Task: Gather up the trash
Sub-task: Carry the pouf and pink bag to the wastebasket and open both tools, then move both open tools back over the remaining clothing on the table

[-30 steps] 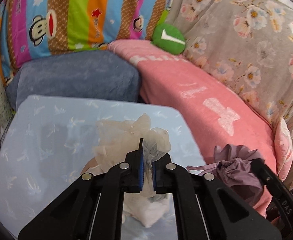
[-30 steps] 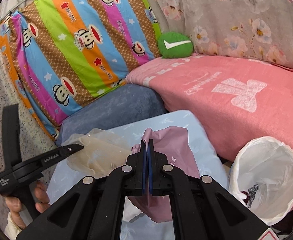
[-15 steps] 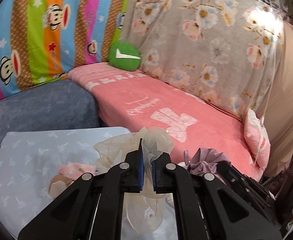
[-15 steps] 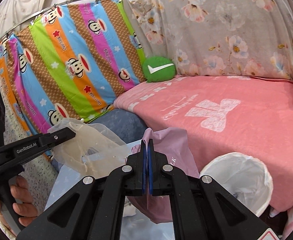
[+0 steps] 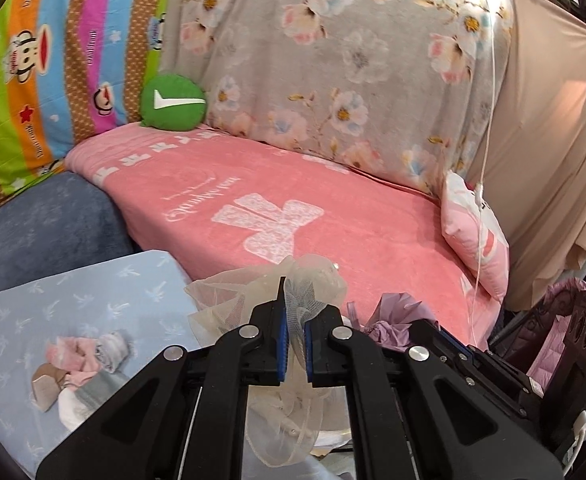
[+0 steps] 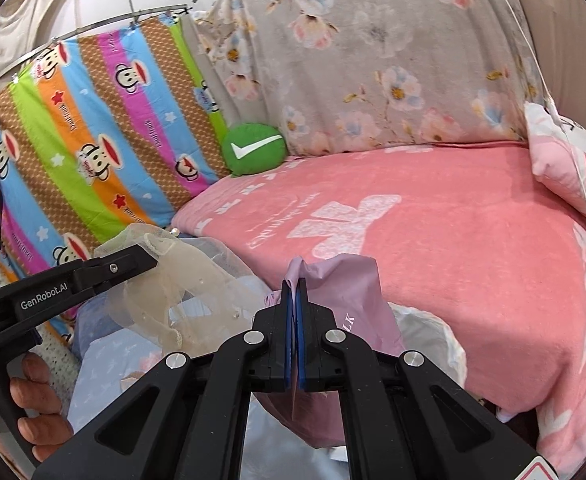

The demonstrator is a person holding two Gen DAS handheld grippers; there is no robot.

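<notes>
**Both grippers clamped on trash, lifted off the table**

Left gripper (image 5: pixel 294 322): jaws closed tight on cream mesh bag (image 5: pixel 313 280), which bunches above the pads at 12 and hangs below at 6. Right gripper (image 6: pixel 296 312): jaws closed flat on pink plastic bag (image 6: pixel 345 292), draping toward 4; letters "LK" readable on it. Left gripper body reads "GenRobot.AI", a hand (image 6: pixel 33 396) on its grip at 8. White-lined bin (image 6: pixel 433 336) just behind pink bag at 3. Leftover scraps (image 5: pixel 79 364) on blue table (image 5: pixel 93 292) at 9. Pink blanket (image 6: pixel 453 240) further back, script unreadable; green cushion (image 6: pixel 254 149) with white swoosh at 11.
</notes>
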